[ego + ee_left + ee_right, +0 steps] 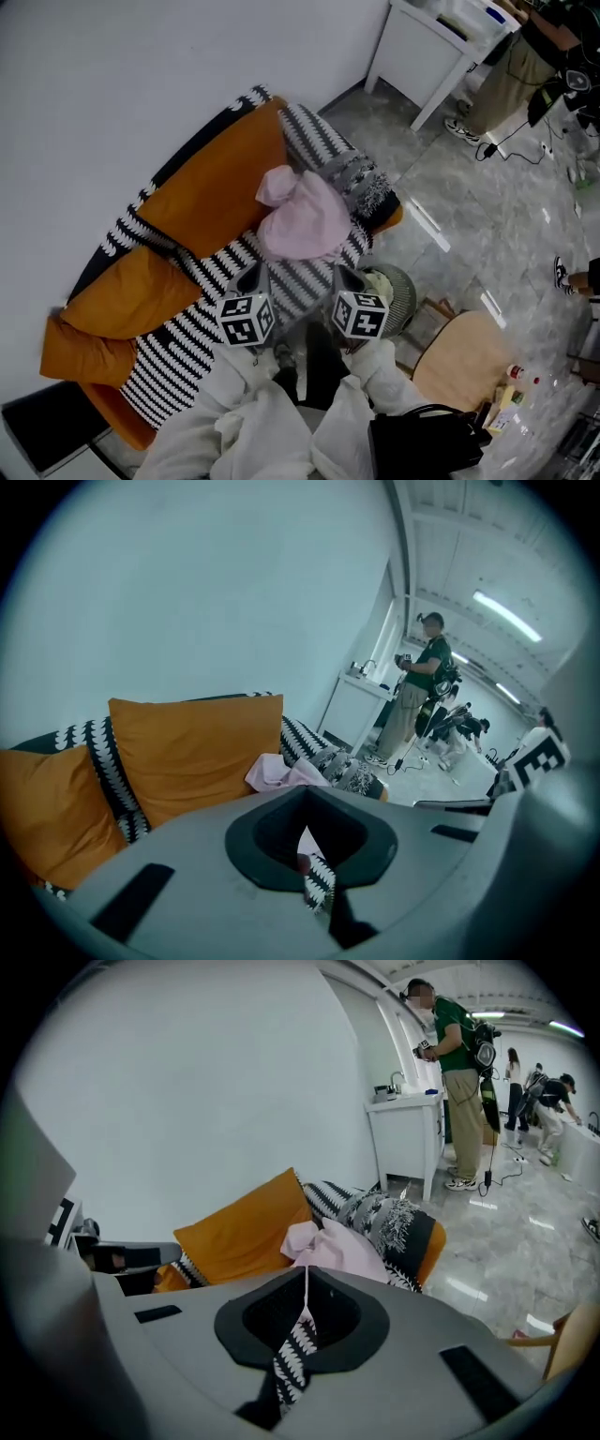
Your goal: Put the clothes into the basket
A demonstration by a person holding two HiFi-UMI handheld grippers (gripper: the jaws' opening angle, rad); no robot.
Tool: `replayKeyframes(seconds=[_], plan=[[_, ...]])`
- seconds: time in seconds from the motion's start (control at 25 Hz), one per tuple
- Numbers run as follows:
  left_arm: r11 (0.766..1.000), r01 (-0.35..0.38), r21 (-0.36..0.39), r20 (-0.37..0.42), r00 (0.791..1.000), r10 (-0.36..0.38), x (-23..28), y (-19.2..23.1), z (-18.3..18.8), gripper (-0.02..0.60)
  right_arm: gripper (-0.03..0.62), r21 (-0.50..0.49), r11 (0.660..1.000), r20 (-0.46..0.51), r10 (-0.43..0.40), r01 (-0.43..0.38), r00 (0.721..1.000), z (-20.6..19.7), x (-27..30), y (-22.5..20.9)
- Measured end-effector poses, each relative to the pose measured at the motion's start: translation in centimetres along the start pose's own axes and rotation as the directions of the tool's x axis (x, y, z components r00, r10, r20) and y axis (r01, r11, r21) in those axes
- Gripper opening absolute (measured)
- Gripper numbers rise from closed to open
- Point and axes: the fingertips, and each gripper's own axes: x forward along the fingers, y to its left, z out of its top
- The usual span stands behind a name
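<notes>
Both grippers, the left gripper (251, 277) and the right gripper (348, 276), have their jaws pressed together on nothing and point side by side at the pink garment (305, 223), probably so each can take one side. It lies bunched on the sofa (70, 361) near the fringed cushion (361, 183) at one end. The round basket (405, 281) stands on the floor just off the sofa's front edge, handy for the drop.

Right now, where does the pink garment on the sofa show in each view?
Head view: pink garment at centre, on the striped sofa.
Left gripper view: pink garment just left of centre.
Right gripper view: pink garment near centre.
Shared landmark: the orange cushion, left of it in every view.
</notes>
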Motion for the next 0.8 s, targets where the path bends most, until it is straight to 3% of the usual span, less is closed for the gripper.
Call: replayKeyframes(seconds=[0.16, 0.52, 0.8], plan=[[1.0, -0.013, -0.006, -0.033, 0.999, 0.013, 5.2, 0.8, -0.7, 0.006, 0.029, 0.028, 0.998, -0.032, 0.057, -0.056, 0.998, -0.3, 5.3, -1.6], [1.0, -0.03, -0.007, -0.155, 0.988, 0.028, 16.8, 4.3, -5.7, 0.006, 0.031, 0.061, 0.995, -0.143, 0.09, -0.082, 0.986, -2.8, 20.2, -5.4], [0.999, -0.043, -0.003, -0.206, 0.978, 0.042, 21.0, 4.9, -8.2, 0.006, 0.032, 0.052, 0.997, -0.186, 0.07, -0.062, 0.98, -5.1, 24.3, -6.9]])
